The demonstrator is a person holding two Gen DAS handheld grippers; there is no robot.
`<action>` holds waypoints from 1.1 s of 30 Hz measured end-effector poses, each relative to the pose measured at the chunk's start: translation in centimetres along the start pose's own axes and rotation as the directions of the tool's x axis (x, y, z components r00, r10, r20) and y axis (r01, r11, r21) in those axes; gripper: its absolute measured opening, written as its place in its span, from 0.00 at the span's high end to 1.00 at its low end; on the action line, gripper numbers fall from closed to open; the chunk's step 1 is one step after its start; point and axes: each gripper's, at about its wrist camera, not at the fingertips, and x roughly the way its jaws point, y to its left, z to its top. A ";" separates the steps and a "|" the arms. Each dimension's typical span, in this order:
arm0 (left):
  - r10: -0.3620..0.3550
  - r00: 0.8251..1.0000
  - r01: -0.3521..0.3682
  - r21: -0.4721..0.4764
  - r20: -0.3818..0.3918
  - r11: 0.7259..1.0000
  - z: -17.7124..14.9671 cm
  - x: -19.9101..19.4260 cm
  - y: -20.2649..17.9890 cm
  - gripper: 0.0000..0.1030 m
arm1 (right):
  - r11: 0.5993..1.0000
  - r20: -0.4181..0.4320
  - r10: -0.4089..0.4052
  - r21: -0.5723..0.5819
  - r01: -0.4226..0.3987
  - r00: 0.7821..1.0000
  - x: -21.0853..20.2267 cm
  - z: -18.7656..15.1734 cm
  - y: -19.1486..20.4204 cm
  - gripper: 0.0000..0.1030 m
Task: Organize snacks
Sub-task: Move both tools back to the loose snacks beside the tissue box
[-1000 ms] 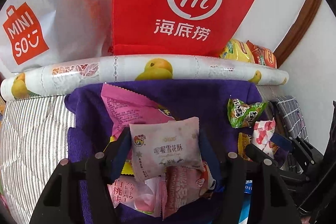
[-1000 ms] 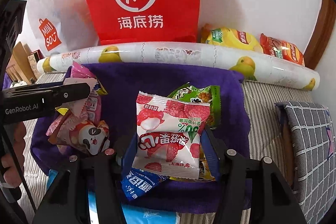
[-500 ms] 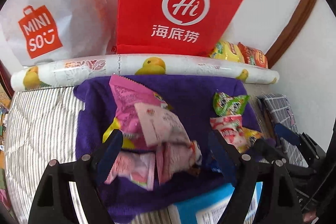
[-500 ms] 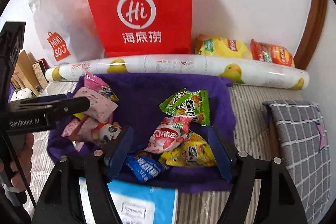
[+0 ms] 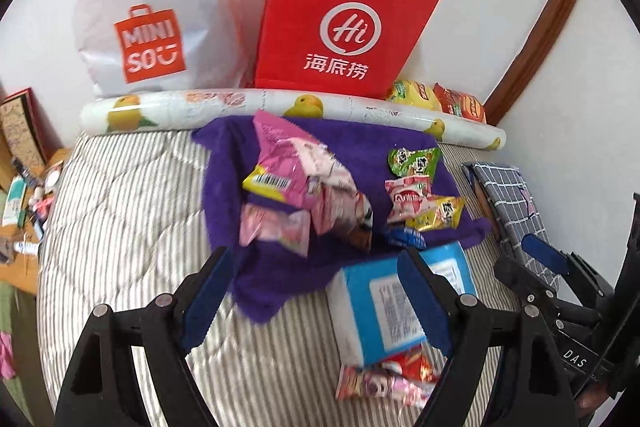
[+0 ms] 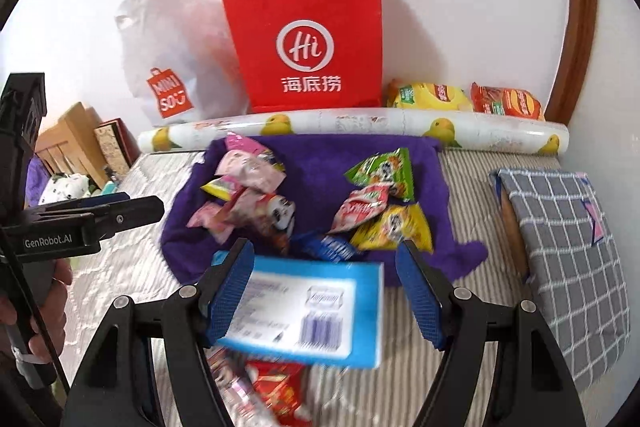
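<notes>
A purple towel (image 5: pixel 224 195) (image 6: pixel 312 171) lies on the striped bed and bears two heaps of snack packets: pink ones (image 5: pixel 304 183) (image 6: pixel 248 195) at the left, and green (image 6: pixel 380 169), red-white (image 6: pixel 362 209) and yellow (image 6: pixel 396 227) ones at the right. My left gripper (image 5: pixel 316 295) is open and empty, held back over the towel's near edge. My right gripper (image 6: pixel 326 291) is open and empty above a blue box (image 6: pixel 304 311) (image 5: pixel 394 307). More red and pink packets (image 5: pixel 384 375) (image 6: pixel 272 391) lie in front of the box.
A red paper bag (image 6: pixel 308 39) and a white MINISO bag (image 5: pixel 152 39) stand against the wall behind a rolled lemon-print sheet (image 6: pixel 360 127). Yellow (image 6: pixel 428 97) and red (image 6: pixel 506 103) crisp bags lie behind the roll. A checked grey cushion (image 6: pixel 564 243) lies at the right.
Both grippers let go of their packets, the left a pale pink one, the right a red-white one, which now lie on the towel. Both pulled back and up, bringing the blue box into view.
</notes>
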 end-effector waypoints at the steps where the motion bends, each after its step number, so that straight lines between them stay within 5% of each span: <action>1: 0.001 1.000 -0.001 -0.003 0.001 1.000 -0.4 -0.5 0.2 0.20 | 1.000 0.003 0.001 0.002 -0.001 1.000 -0.4 -0.4 0.2 0.29; 11: 0.016 1.000 -0.016 -0.004 0.000 1.000 -4.7 -3.1 1.5 0.21 | 1.000 -0.003 -0.013 -0.006 0.013 1.000 -2.5 -5.8 0.8 0.38; 23: 0.023 0.999 -0.022 0.012 -0.035 1.000 -8.4 -2.9 1.7 0.21 | 0.998 -0.158 0.034 -0.044 -0.041 0.987 3.1 -10.8 1.8 0.56; 33: 0.017 0.998 -0.019 -0.026 -0.067 0.999 -9.6 -2.3 2.8 0.21 | 0.991 -0.216 0.038 -0.115 -0.064 0.976 5.0 -13.5 4.1 0.56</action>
